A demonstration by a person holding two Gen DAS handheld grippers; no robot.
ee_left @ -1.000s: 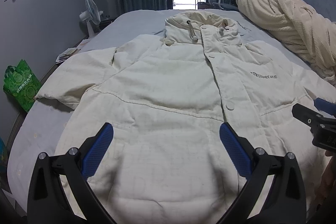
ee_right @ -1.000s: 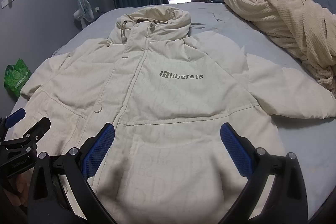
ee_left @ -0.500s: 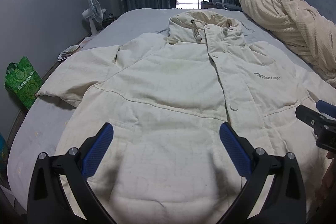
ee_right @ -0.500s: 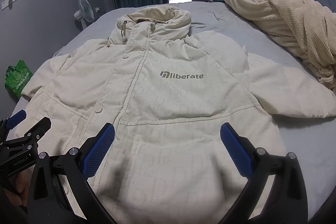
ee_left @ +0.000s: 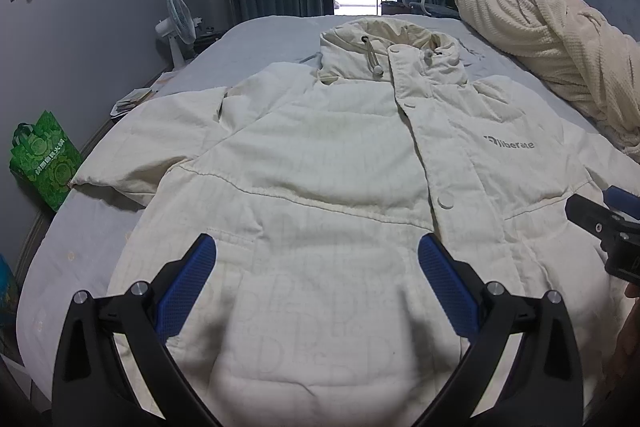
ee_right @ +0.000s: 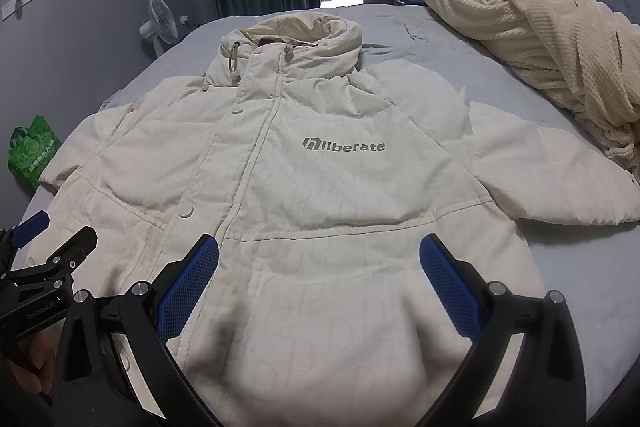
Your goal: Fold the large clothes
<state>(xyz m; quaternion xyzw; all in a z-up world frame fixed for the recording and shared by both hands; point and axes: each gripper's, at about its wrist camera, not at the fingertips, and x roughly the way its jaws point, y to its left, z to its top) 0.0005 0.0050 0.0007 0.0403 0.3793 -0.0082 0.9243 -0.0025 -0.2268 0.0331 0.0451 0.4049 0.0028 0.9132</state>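
A cream hooded jacket (ee_left: pixel 320 163) (ee_right: pixel 320 163) with a grey "liberate" logo lies flat and face up on a grey-blue bed, buttoned, sleeves spread to both sides. My left gripper (ee_left: pixel 317 269) hovers open above the jacket's lower left front, nothing between its blue pads. My right gripper (ee_right: pixel 319 269) hovers open above the lower right front, also empty. Each gripper shows at the edge of the other's view: the right gripper (ee_left: pixel 608 219) and the left gripper (ee_right: pixel 44 251).
A rolled cream blanket (ee_right: pixel 532 39) lies along the bed's right side. Left of the bed (ee_left: pixel 92 251) stand a green bag (ee_left: pixel 44 159) on the floor and a small fan (ee_left: pixel 178 23). Curtains, a glass door and a chair are behind.
Both grippers have drifted slightly; the left view has shifted a little so the jacket sits further right and lower. Both stay open and empty.
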